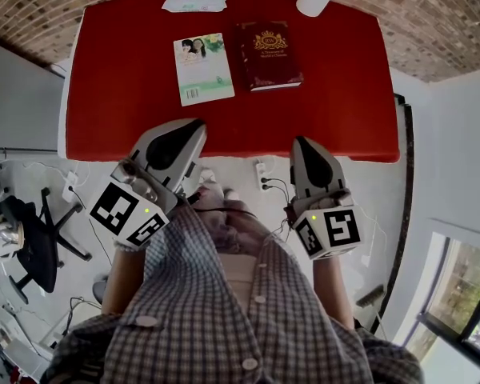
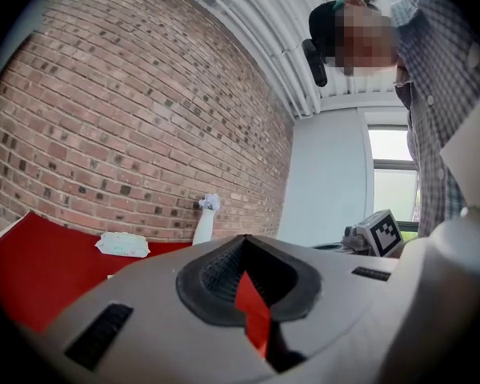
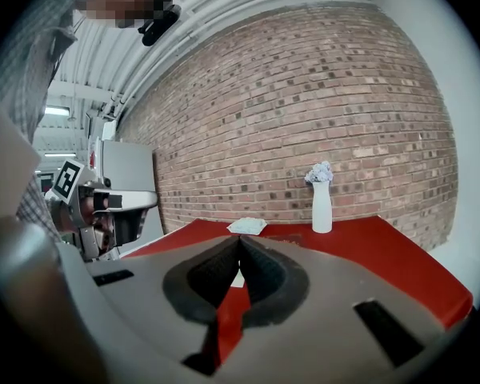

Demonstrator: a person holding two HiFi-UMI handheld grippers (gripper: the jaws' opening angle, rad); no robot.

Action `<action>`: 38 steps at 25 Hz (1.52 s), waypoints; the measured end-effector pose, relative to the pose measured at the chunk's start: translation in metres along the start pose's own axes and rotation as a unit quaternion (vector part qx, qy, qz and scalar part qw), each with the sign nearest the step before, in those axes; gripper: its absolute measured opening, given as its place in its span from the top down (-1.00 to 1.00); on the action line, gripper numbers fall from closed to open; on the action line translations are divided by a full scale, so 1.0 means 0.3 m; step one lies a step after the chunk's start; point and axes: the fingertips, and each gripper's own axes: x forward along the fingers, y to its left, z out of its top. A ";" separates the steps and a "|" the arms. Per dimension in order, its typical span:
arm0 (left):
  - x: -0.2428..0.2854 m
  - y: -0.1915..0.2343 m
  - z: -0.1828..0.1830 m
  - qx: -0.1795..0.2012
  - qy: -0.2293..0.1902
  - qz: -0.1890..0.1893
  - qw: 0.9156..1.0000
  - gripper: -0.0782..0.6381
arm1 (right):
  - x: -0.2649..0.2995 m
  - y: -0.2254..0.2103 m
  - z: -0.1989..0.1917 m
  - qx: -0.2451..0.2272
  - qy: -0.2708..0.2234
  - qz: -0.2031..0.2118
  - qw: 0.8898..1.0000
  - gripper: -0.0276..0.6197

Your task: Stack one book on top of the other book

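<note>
White book [image 1: 203, 68], maroon book [image 1: 270, 54], long axes pointing away

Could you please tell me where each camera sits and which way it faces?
Head view: on the person's head, facing down at the table, light book, dark book, left gripper, right gripper; checked shirt shows.
Left gripper view: on that gripper, along its shut jaws toward brick wall; shirt at right.
Right gripper view: likewise, across the table; left gripper at left.
Shared: both gripper views show the vase.
</note>
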 end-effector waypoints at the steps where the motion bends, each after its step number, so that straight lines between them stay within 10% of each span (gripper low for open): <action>1: 0.006 0.016 0.005 0.001 0.001 -0.003 1.000 0.77 | 0.016 0.002 0.009 0.000 -0.001 -0.002 1.000 0.89; 38: 0.152 0.371 0.003 -0.010 0.027 -0.036 0.999 0.77 | 0.405 0.019 0.112 -0.022 0.025 -0.020 0.999 0.89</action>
